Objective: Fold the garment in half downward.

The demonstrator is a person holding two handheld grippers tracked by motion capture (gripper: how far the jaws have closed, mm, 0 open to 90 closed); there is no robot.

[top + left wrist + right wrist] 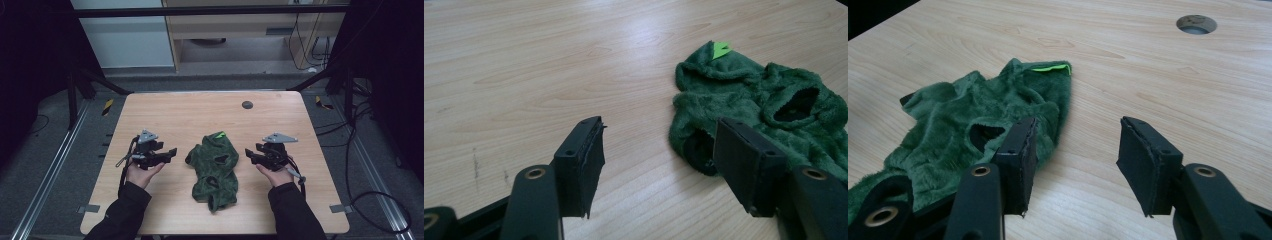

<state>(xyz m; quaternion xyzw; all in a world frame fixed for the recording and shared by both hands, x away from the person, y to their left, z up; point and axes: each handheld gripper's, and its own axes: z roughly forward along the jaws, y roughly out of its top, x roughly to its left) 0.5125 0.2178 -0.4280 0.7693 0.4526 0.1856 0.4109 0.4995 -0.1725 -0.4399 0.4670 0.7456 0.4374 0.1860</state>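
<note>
While the wooden counter [165, 112] takes up most of the high view, its only load is the green fleece garment [216, 170], lying crumpled at the middle of the frame and running down toward the lower centre. A round hole [247, 104] sits in the counter at upper centre, well apart from everything.

I hold my left gripper [170, 152] at centre left and my right gripper [248, 152] at centre right, one on each side of the garment, both pointing inward at it. Neither touches the cloth. Both stand wide apart with nothing between the pads: in the left gripper view bare wood shows in the gap and the garment [764, 105] lies at right, behind my right-hand jaw; in the right gripper view the garment [983, 125] lies at left, again with bare wood in the gap.

Smallest of all is a bright green tag [221, 134] at the garment's upper end.

I judge the work barely begun: the garment is bunched and unheld, so grasping and arranging it all remain.
</note>
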